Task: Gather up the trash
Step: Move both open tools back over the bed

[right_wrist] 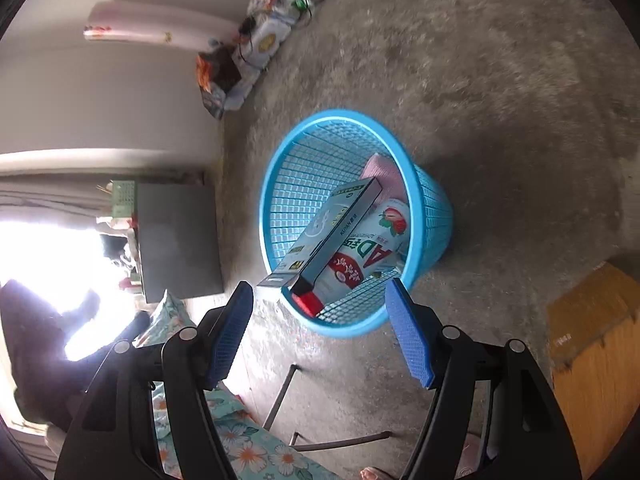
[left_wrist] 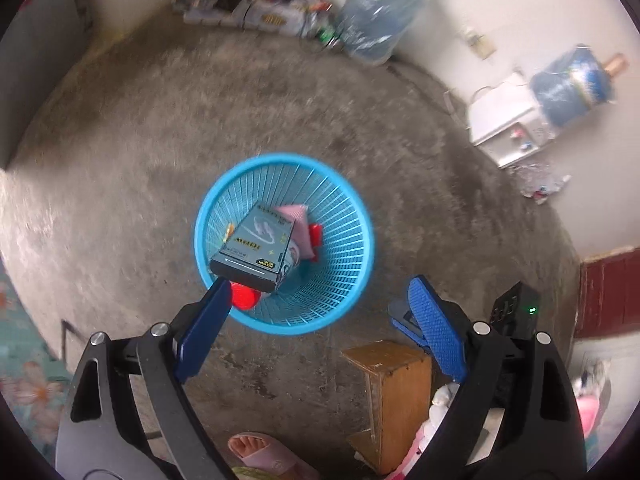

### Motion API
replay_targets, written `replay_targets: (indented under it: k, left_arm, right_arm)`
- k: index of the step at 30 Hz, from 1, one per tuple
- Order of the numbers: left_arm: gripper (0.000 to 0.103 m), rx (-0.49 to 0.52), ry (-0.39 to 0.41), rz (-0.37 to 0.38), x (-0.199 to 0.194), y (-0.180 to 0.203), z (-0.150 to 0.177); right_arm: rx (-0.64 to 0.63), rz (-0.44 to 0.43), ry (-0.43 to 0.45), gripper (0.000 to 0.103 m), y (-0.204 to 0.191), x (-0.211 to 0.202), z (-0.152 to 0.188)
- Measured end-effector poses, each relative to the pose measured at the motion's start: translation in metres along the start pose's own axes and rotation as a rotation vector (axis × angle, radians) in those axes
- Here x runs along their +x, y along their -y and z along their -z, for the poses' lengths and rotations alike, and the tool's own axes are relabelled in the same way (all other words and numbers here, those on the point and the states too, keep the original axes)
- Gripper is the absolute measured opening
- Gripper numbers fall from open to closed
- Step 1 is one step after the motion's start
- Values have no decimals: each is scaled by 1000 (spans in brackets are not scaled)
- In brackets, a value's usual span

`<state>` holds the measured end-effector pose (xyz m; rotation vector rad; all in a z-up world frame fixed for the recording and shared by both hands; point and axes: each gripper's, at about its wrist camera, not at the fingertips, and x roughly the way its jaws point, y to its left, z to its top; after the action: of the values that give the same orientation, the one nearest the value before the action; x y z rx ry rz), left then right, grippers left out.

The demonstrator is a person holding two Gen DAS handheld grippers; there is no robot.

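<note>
Both claws (left_wrist: 320, 316) (right_wrist: 320, 312) gape above basket (left_wrist: 360, 264).

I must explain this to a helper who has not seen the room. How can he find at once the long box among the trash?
Find the blue mesh basket on the concrete floor. The box leans inside it, one end poking over the rim. It is the only long, flat grey-green carton, lying over a white strawberry drink pack and beside a pink packet.

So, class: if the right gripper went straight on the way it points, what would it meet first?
Probably the box jutting over the basket rim; the right gripper is open, and depth is uncertain.
</note>
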<state>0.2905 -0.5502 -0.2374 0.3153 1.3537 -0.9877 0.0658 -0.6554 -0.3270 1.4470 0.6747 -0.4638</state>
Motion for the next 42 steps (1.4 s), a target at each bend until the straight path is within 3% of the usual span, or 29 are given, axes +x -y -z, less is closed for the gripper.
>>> replay_targets:
  k: [5, 9, 16, 20, 26, 31, 37, 42]
  left_arm:
    - [86, 98, 148, 40, -107, 11, 31]
    - [87, 181, 297, 38, -202, 8, 86]
    - [88, 118, 498, -17, -335, -36, 193]
    - [88, 56, 635, -108, -394, -64, 269]
    - [88, -176, 770, -191, -455, -120, 374]
    - [88, -367, 881, -360, -503, -157, 464]
    - [89, -537, 910, -428, -517, -191, 538]
    - [89, -632, 907, -450, -508, -213, 576]
  right_arm:
    - [-93, -12, 56, 67, -35, -39, 41]
    - [-227, -8, 91, 67, -81, -70, 78]
    - [-539, -50, 126, 82, -170, -120, 157]
    - [-676, -127, 63, 82, -207, -136, 206]
    - [-802, -191, -80, 82, -242, -143, 271]
    - [-872, -259, -230, 82, -270, -123, 331]
    - [-897, -304, -438, 82, -290, -92, 397]
    - [-815, -366, -649, 82, -289, -65, 452]
